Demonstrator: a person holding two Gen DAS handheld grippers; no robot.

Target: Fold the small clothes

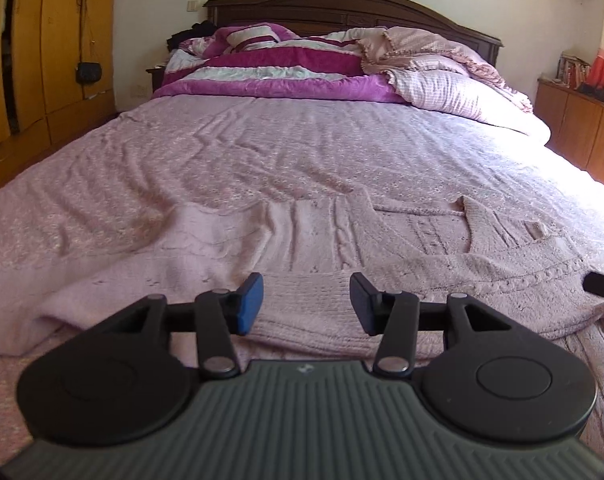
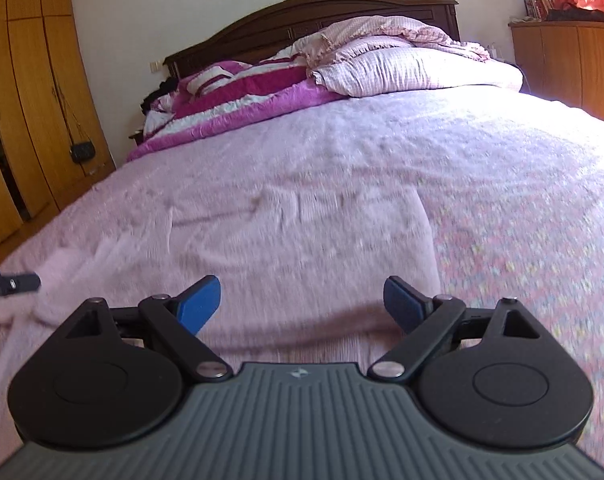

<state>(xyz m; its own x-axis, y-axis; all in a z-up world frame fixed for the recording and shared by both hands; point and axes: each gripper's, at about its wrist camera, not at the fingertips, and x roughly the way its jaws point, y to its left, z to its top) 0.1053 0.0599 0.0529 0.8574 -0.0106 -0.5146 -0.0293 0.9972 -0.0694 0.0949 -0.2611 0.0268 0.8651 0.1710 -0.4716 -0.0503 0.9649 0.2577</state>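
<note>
On the near part of the bed (image 1: 101, 184) lies the pink knit sweater (image 1: 342, 240), spread flat. Both left gripper (image 1: 306, 304) and right gripper (image 2: 302, 304) hover released, grasping nothing. Pinch matching hem corners squarely before folding.

Black tongs (image 1: 306, 304), blue pads (image 1: 249, 304), ribbed grey body.

One bed (image 1: 261, 152) with one dark headboard (image 1: 342, 4). One pink knit sweater (image 1: 342, 240) lies on it. Two grippers: the left gripper (image 1: 306, 304) and the right gripper (image 2: 302, 304), each with two blue pads. Two quilts are heaped at the head: one magenta quilt (image 1: 269, 68), one pale checked quilt (image 1: 442, 84). One wardrobe (image 1: 41, 40), one cabinet (image 1: 582, 128), one small black bag (image 1: 87, 72).
</note>
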